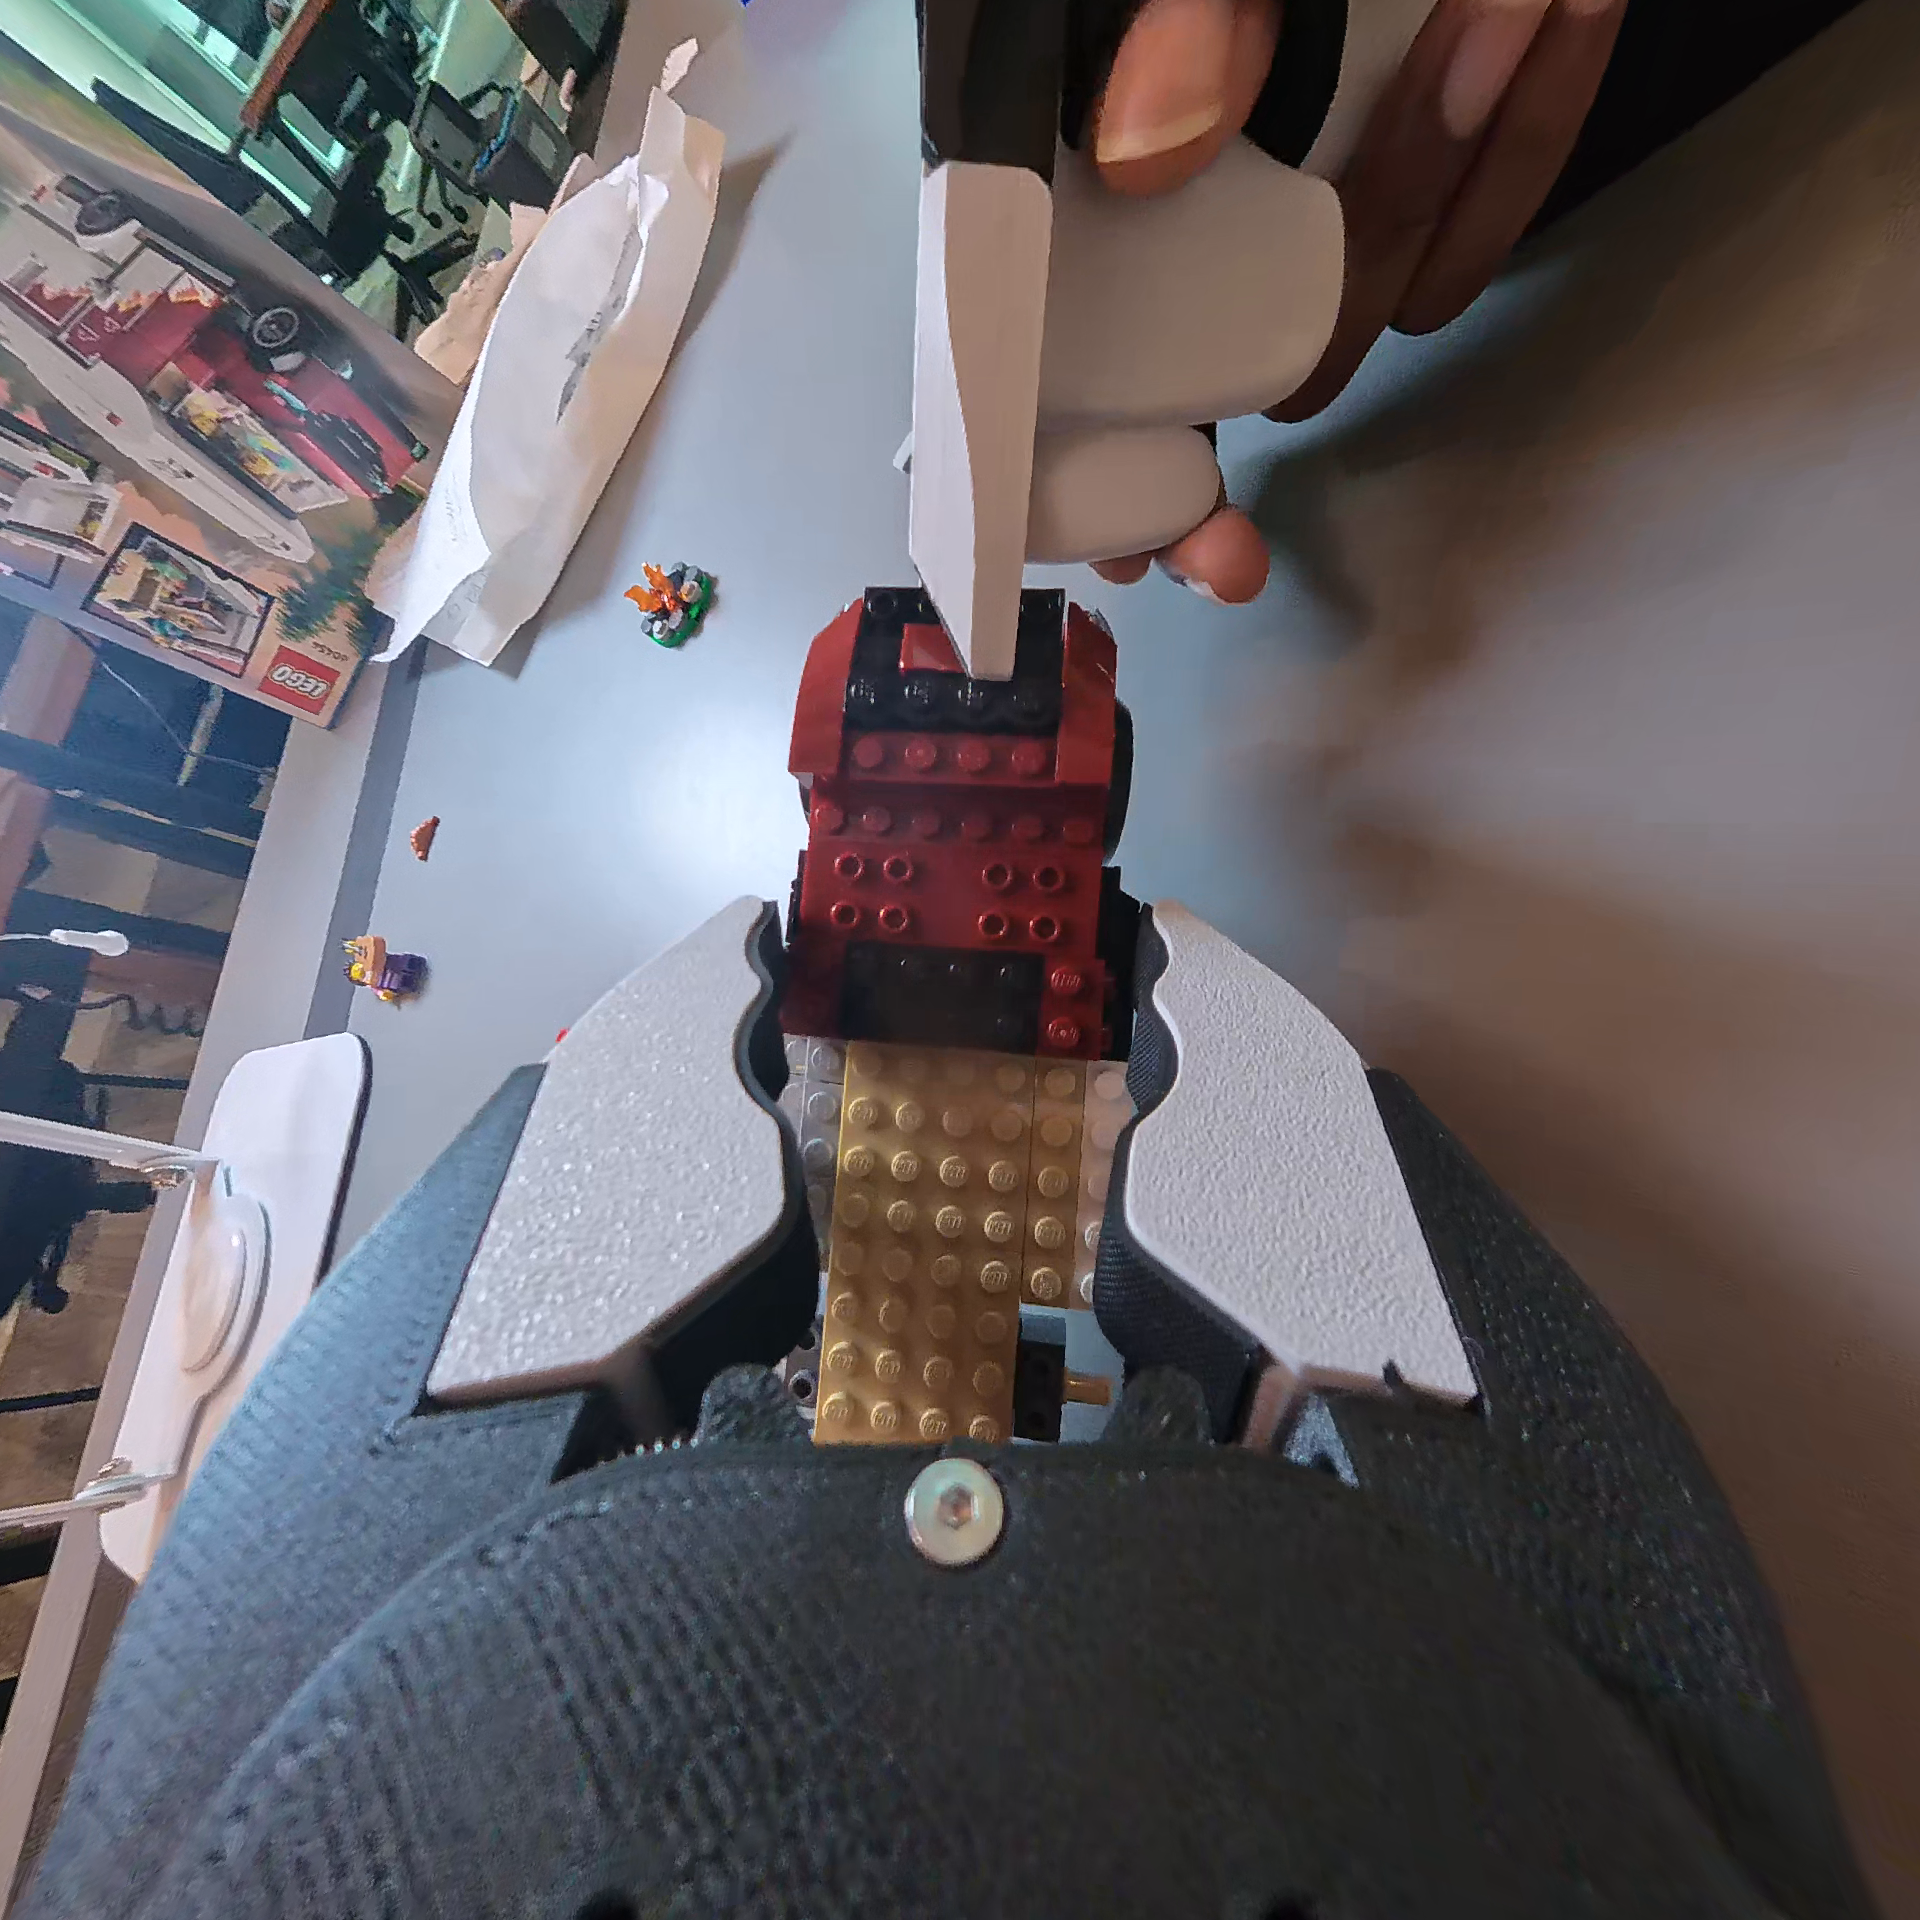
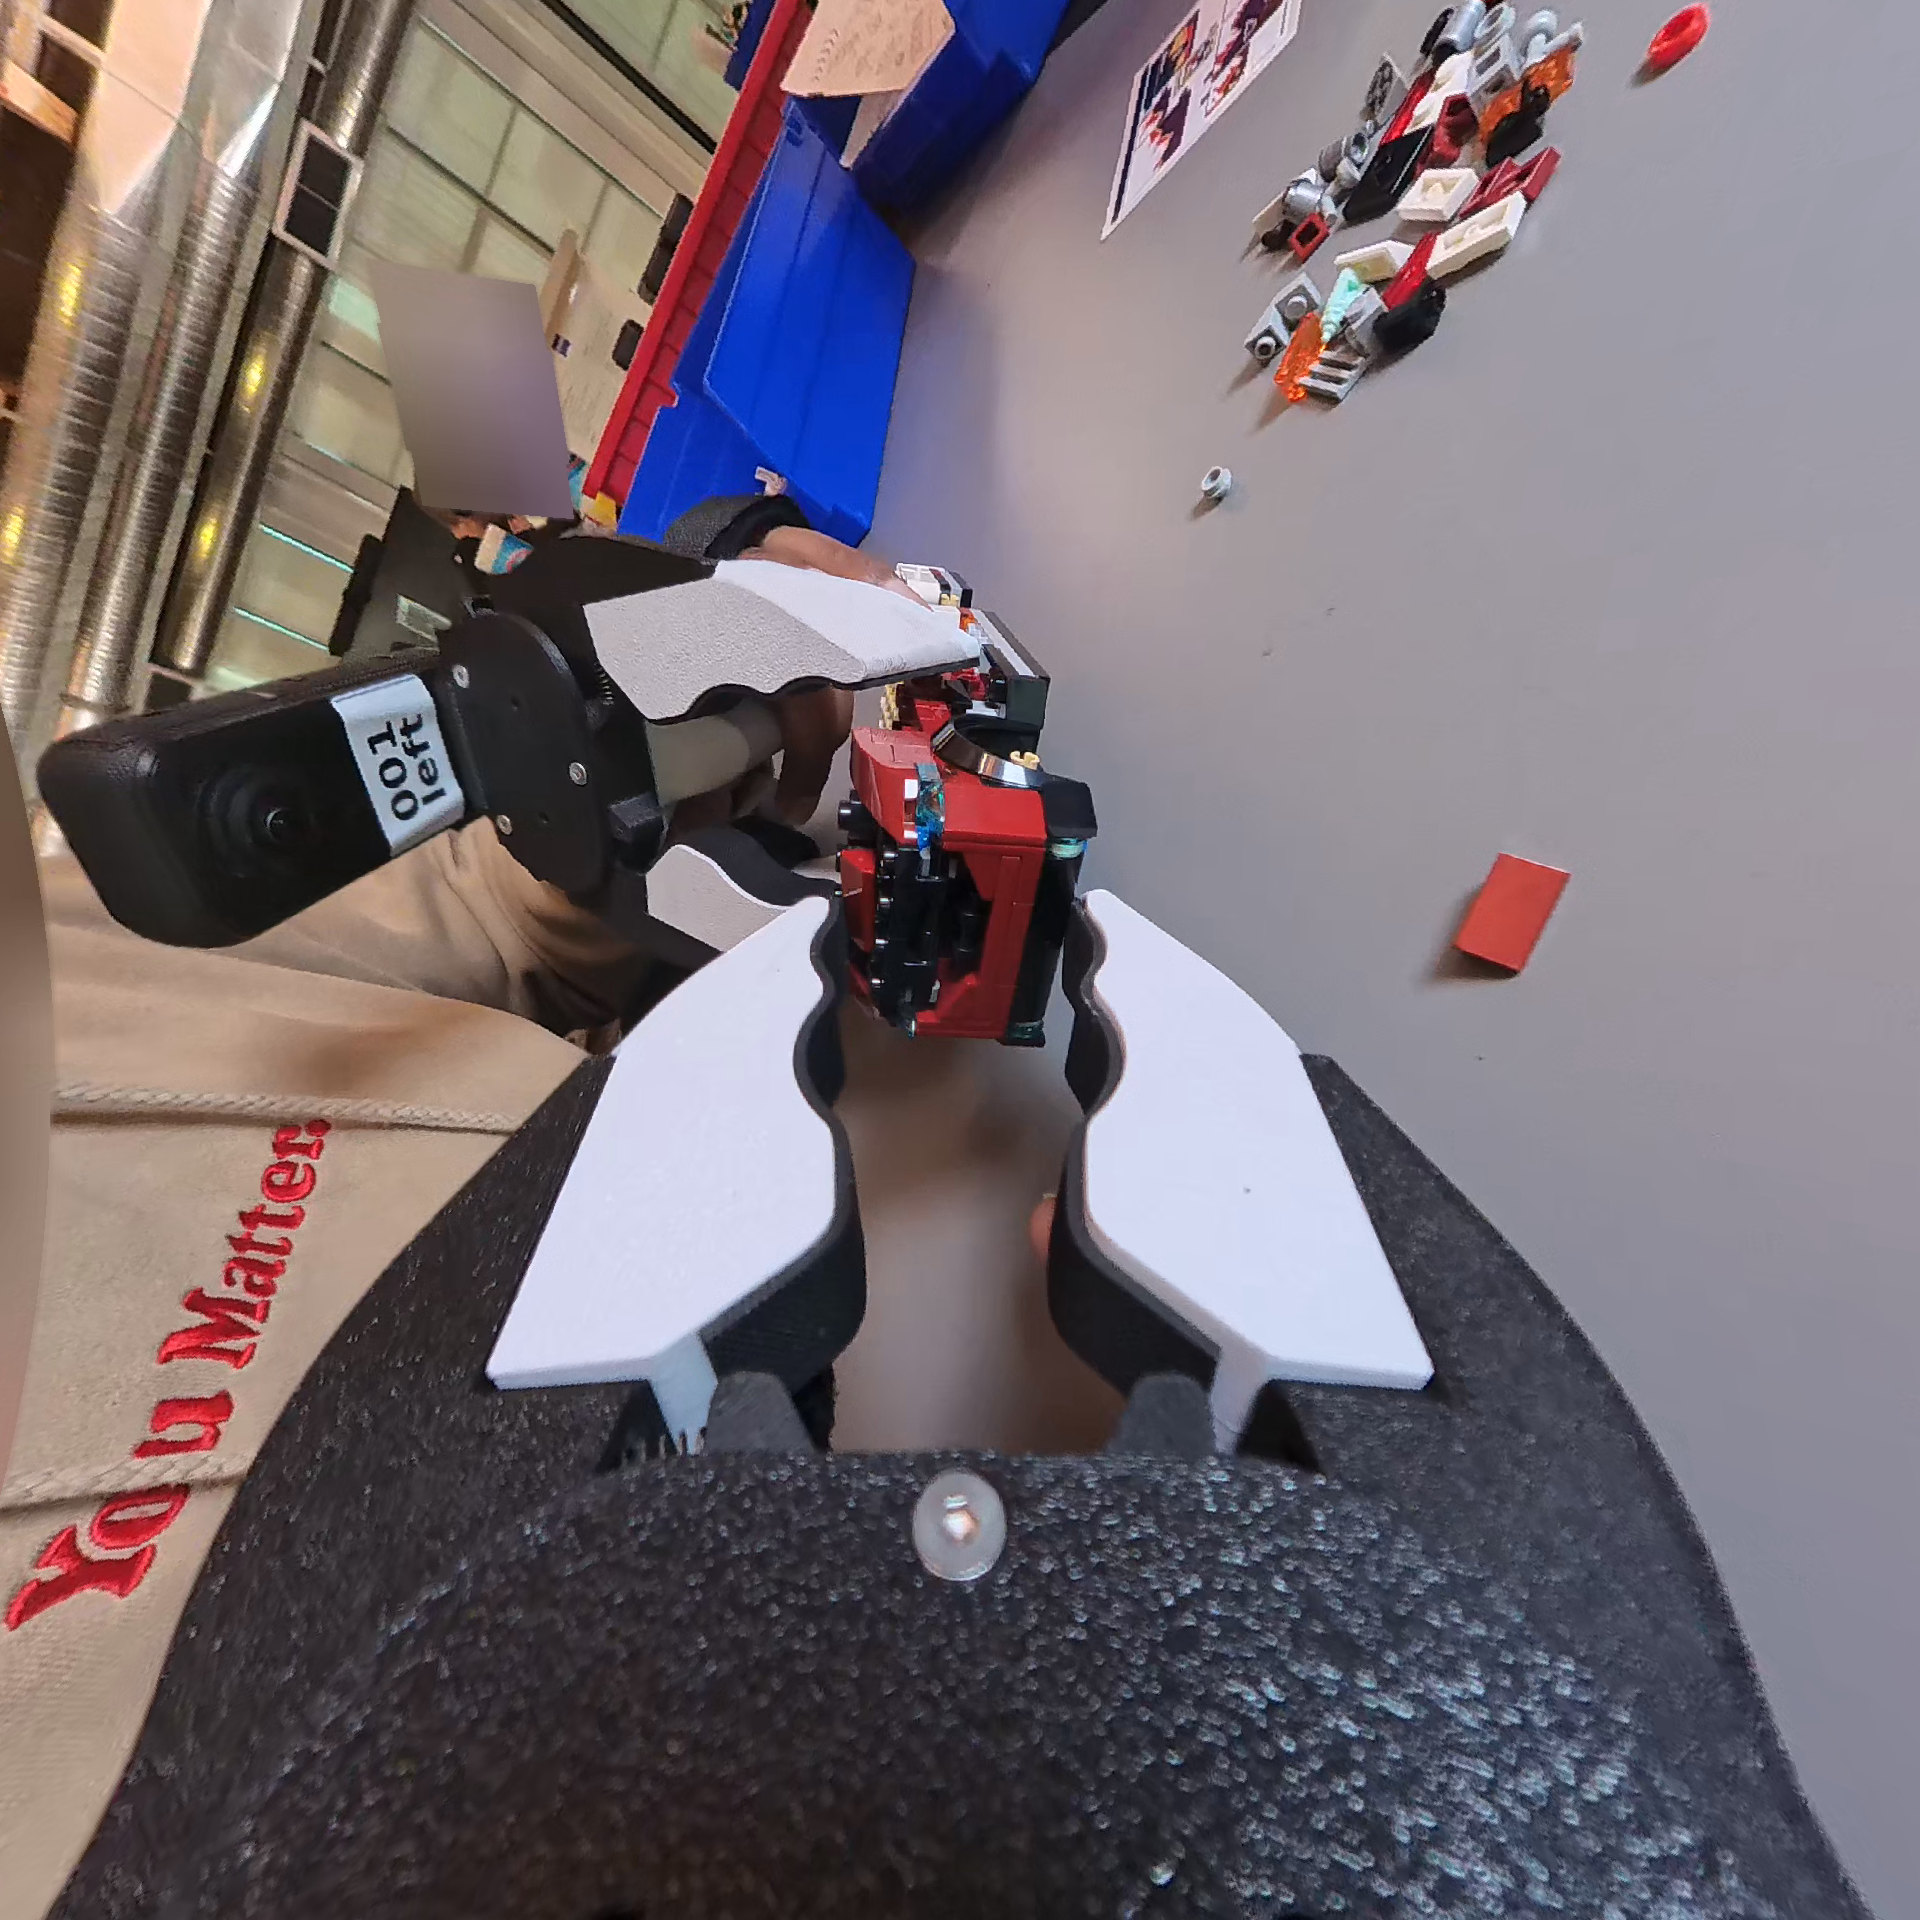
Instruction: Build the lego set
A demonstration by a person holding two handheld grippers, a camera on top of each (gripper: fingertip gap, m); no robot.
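While my left gripper [image 1: 956,977] pinches the half-built red brick car [image 1: 951,862] above the grey table [image 1: 582,790], my right gripper [image 2: 951,961] pinches its front end; many loose bricks [image 2: 1413,197] lie unused.

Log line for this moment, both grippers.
left gripper: clamps brick vehicle | right gripper: grips vehicle's front end | table: loose bricks, red tile

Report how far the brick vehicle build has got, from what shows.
Done: the dark red and black brick vehicle has a studded body and tan floor plate. In hand: the left gripper clamps its sides; the right gripper closes on its front end. Left: a heap of loose small bricks and a flat red tile lie unused on the grey table.
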